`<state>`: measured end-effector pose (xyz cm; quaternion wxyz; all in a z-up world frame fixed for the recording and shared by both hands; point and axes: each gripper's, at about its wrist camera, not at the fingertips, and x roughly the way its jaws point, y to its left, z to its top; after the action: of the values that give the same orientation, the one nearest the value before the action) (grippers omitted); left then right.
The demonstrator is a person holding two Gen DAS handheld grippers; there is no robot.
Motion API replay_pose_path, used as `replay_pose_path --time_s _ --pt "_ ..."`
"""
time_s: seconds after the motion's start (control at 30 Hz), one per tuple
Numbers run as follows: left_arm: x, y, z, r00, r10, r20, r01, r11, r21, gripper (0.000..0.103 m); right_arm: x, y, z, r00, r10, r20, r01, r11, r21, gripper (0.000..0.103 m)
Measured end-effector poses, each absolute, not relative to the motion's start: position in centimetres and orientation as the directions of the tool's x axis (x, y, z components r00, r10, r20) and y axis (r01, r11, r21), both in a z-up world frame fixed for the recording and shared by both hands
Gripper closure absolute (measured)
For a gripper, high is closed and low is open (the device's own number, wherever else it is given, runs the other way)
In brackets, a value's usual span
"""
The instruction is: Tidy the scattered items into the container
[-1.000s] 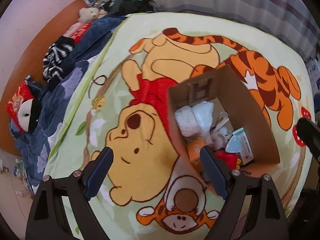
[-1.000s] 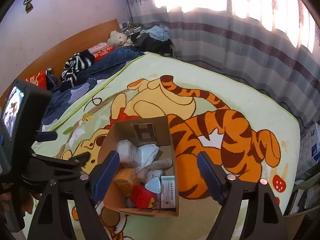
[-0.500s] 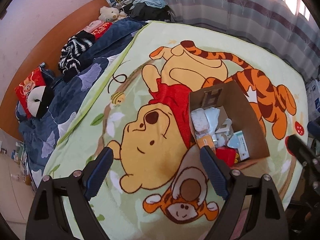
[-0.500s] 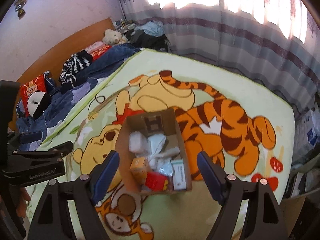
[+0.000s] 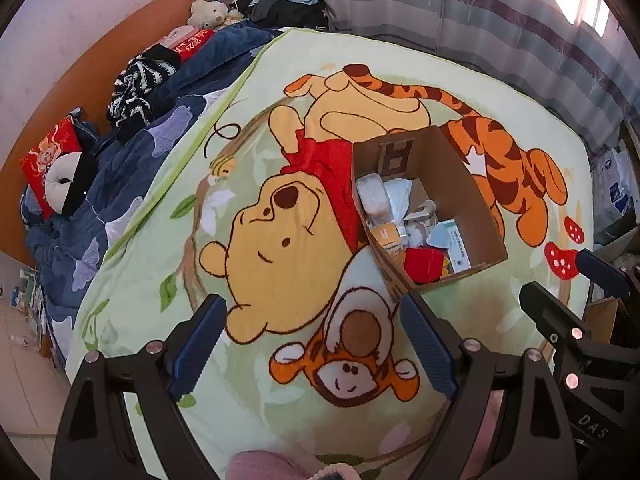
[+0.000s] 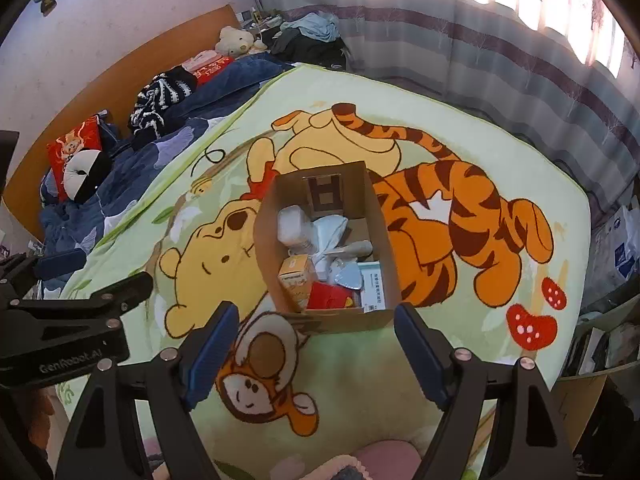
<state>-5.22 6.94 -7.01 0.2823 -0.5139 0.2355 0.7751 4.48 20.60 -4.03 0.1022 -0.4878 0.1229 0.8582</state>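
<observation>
A: Box location?
B: Cardboard box [image 6: 326, 248] sits mid-blanket [image 6: 460, 128], toward its curtain-side edge, full of items.
A: Grippers?
B: Left gripper [image 5: 310, 354] and right gripper [image 6: 316, 354] both spread wide, nothing between fingers.

A home bedroom: a bed [image 6: 520, 208] with a cartoon blanket [image 6: 420, 92], plush toys [image 6: 234, 42], and striped curtains [image 6: 500, 40].

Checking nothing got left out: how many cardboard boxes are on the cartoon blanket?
1. The cardboard box sits open near the blanket's middle, filled with small items; none hidden that I can see.
</observation>
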Motion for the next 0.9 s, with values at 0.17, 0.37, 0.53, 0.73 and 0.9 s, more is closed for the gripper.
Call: replay_pose_path --time_s 0.17,0.37,0.53,0.73,0.9 --pt "-4.7 7.2 -6.8 -0.315 0.199 -0.928 -0.688 -0.721 0.079 0.014 5.0 20.4 -3.7 -0.506 0.056 -0.861 -0.293 -0.949 0.111 0.021" --pt "-3.5 8.5 -6.5 -0.320 0.212 -0.923 -0.712 -0.696 0.087 0.014 5.8 21.6 -3.7 -0.501 0.069 -0.863 -0.326 -0.939 0.114 0.021" --pt "-2.5 9.8 -6.4 -0.322 0.222 -0.920 -0.732 -0.674 0.093 0.014 6.4 22.9 -3.7 -0.501 0.090 -0.861 -0.360 -0.926 0.113 0.021" --pt "-2.0 11.1 -6.8 -0.306 0.217 -0.927 -0.749 -0.655 0.094 0.014 6.9 23.9 -3.8 -0.501 0.099 -0.860 -0.383 -0.916 0.117 0.021" --pt "-2.2 11.5 -7.4 -0.268 0.212 -0.940 -0.755 -0.652 0.068 0.013 6.8 24.3 -4.0 -0.498 0.099 -0.862 -0.388 -0.914 0.120 0.021"
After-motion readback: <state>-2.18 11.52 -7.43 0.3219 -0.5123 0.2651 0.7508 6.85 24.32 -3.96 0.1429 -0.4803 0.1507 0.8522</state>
